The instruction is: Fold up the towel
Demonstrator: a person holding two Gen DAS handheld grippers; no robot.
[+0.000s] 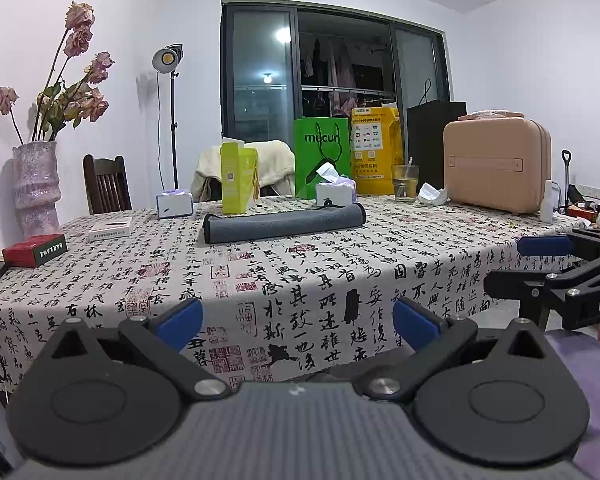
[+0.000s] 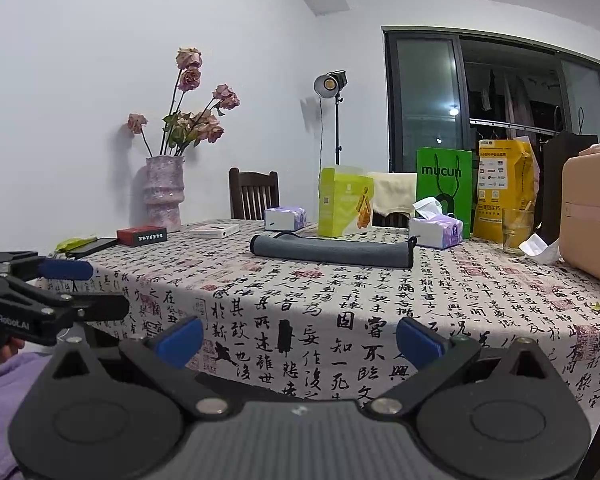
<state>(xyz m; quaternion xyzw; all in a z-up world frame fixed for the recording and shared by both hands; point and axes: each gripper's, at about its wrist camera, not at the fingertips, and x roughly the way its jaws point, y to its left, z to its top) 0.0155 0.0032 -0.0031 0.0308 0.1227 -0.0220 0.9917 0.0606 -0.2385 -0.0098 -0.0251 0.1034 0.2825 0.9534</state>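
Observation:
A grey towel lies folded into a long narrow strip across the middle of the table; it also shows in the right wrist view. My left gripper is open and empty, held off the table's near edge, well short of the towel. My right gripper is open and empty too, also at the near edge. The right gripper shows at the right of the left wrist view, and the left gripper at the left of the right wrist view.
The table carries a calligraphy-print cloth. Behind the towel stand a yellow-green box, tissue packs, a green bag, a glass and a tan case. A vase of flowers, a red box and a white box are on the left.

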